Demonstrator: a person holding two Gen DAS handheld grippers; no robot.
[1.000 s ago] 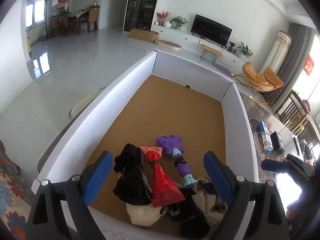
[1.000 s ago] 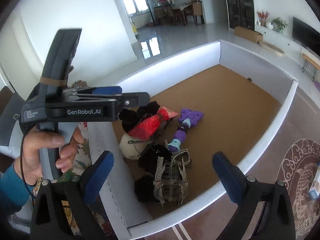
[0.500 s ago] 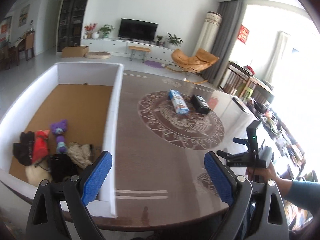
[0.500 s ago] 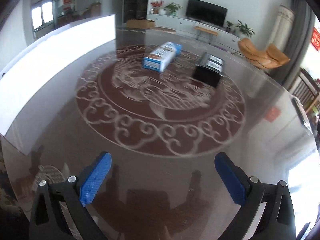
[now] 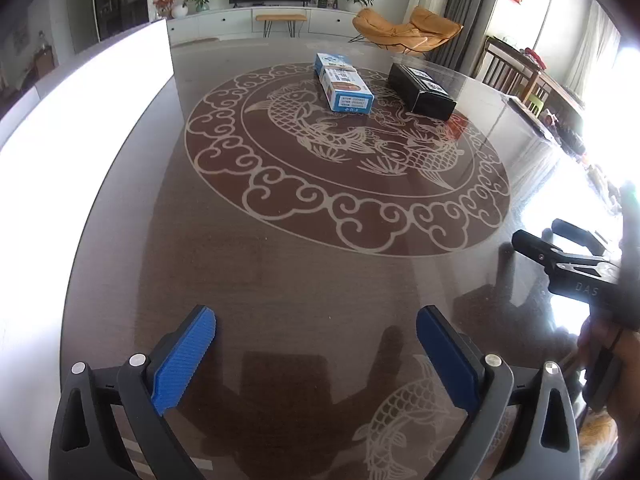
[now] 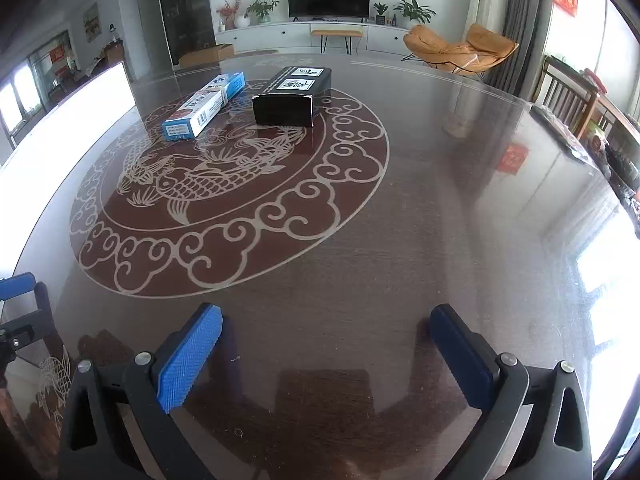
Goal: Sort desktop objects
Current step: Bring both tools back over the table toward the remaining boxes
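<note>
Both tools swung off white bin onto tabletop [image 5: 280, 280]; left tool [image 5: 316, 354] opening, empty; right tool [image 6: 326, 354] spread, empty; blue box [image 5: 344, 82], black box [image 5: 422, 90] ahead.

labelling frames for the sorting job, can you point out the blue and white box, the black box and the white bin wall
blue and white box [image 5: 344, 82]: left wrist view, on its top face.
black box [image 6: 294, 92]: right wrist view, on its top face.
white bin wall [image 5: 92, 120]: left wrist view, on its outer side.

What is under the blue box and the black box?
Both the blue box and the black box lie flat on the table, over its carp medallion. The pattern beneath each box is covered, so nothing more can be told.
</note>
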